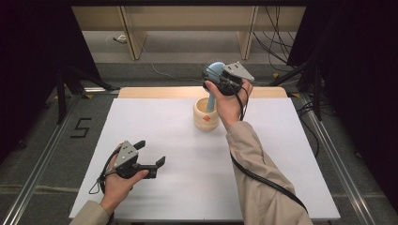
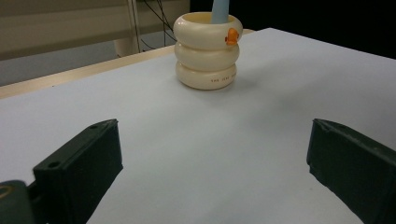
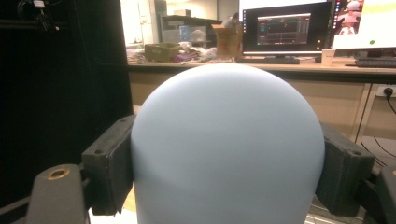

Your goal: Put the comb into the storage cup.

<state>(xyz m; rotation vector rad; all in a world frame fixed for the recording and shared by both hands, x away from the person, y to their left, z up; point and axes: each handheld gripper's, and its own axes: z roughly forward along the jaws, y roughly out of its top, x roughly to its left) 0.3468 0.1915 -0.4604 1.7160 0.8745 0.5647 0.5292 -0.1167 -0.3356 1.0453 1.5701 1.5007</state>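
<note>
Two tongs are working here, and your right gripper (image 1: 217, 75) is clamping the rounded head of the light blue brush (image 3: 228, 144), its jaws pressing on both sides. You are holding it above the cream ringed cup (image 1: 206, 114) near the table's (image 1: 178, 187) far edge, with the brush's handle reaching down into the cup. Your left gripper (image 1: 152, 153) is resting low at the near left, jaws spread wide and gripping nothing, well apart from the cup.
</note>
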